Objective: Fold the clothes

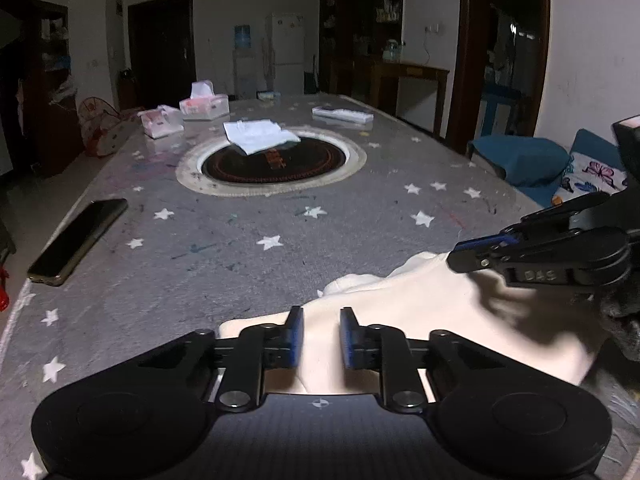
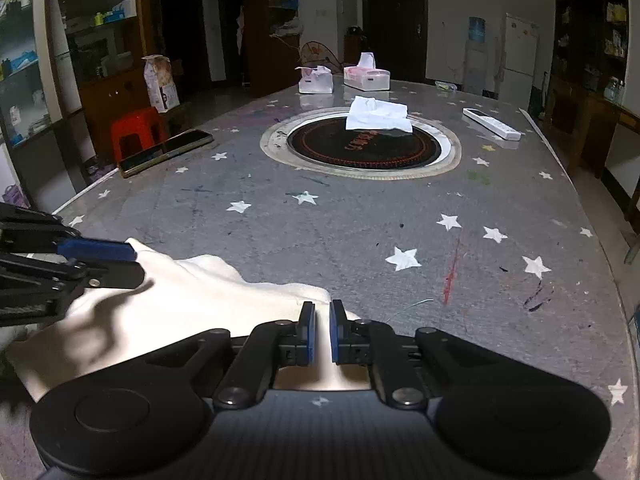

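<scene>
The cream garment (image 1: 420,312) lies bunched at the near edge of the counter (image 1: 240,264), its far edge rumpled into soft humps, not flat. Both claws sit over it side by side. The left claw (image 1: 320,338) has its blue pads a narrow gap apart with cloth showing between and beneath them; whether it pinches a fold I cannot tell. The right claw (image 2: 322,332) has a still narrower gap, also over cloth near the garment's right edge, and its hold on the fabric is just as unclear. In each view the other claw reaches in from the side with its fingers nearly together over the cloth's far edge. My judgement is that the two are set apart along one edge so the fabric can be lifted or carried over evenly, since one grip alone would let it sag and twist.

Ahead of the garment the starred grey counter is bare as far as the round dark inset (image 2: 362,146) in the middle, so there is room to spread or fold forward. A white cloth (image 2: 378,114) lies on the inset's far rim. A phone (image 2: 166,152) rests near the left edge, a white remote (image 2: 492,123) at the far right, and two tissue packs (image 2: 366,76) at the far end; all are well apart from the garment and block nothing.
</scene>
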Action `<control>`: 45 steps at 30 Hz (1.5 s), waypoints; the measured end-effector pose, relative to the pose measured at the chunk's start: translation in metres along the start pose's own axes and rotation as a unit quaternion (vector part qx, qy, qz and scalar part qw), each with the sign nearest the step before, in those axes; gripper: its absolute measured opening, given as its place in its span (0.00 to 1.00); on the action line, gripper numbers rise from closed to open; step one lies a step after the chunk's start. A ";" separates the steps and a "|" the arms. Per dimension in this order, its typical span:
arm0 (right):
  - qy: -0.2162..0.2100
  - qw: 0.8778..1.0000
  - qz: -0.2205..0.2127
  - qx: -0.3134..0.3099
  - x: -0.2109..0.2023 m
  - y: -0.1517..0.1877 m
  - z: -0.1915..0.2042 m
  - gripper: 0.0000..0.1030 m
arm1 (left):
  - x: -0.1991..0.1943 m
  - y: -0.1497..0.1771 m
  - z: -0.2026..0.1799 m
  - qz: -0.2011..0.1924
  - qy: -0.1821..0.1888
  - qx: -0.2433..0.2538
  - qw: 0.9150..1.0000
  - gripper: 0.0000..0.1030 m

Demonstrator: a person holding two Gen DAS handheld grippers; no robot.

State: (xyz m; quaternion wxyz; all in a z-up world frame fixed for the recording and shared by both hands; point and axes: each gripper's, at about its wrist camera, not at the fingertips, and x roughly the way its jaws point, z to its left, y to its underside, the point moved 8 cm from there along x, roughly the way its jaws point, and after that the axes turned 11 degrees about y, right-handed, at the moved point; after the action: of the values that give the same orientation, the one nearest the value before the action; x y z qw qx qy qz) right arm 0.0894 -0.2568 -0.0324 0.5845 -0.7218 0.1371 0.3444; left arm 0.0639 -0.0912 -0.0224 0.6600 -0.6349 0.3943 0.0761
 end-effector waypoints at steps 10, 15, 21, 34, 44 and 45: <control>-0.005 1.000 -0.018 0.004 -0.010 -0.003 0.005 0.16 | 0.007 -0.002 0.002 -0.003 -0.004 -0.008 1.000 0.18; -0.004 1.000 -0.010 0.004 -0.004 0.000 0.008 0.17 | 0.011 -0.001 0.007 0.003 -0.008 -0.013 1.000 0.20; -0.010 0.999 -0.032 -0.008 -0.025 -0.001 0.015 0.32 | -0.005 -0.001 0.008 -0.007 -0.010 -0.025 1.000 0.33; -0.034 0.997 -0.059 -0.021 -0.065 0.025 0.041 0.63 | -0.049 0.017 0.017 -0.033 -0.025 -0.072 0.997 0.60; -0.004 0.996 -0.067 -0.055 -0.091 0.055 0.046 0.75 | -0.065 0.039 0.012 -0.029 -0.027 -0.076 0.996 0.67; 0.004 0.996 -0.068 -0.061 -0.093 0.058 0.045 0.75 | -0.064 0.041 0.010 -0.028 -0.026 -0.073 0.997 0.67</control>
State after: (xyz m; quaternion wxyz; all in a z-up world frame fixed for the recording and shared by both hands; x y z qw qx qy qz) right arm -0.0280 -0.2501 -0.0184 0.5605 -0.7653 0.0688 0.3090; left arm 0.0000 -0.0491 -0.0155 0.6236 -0.6900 0.3527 0.1030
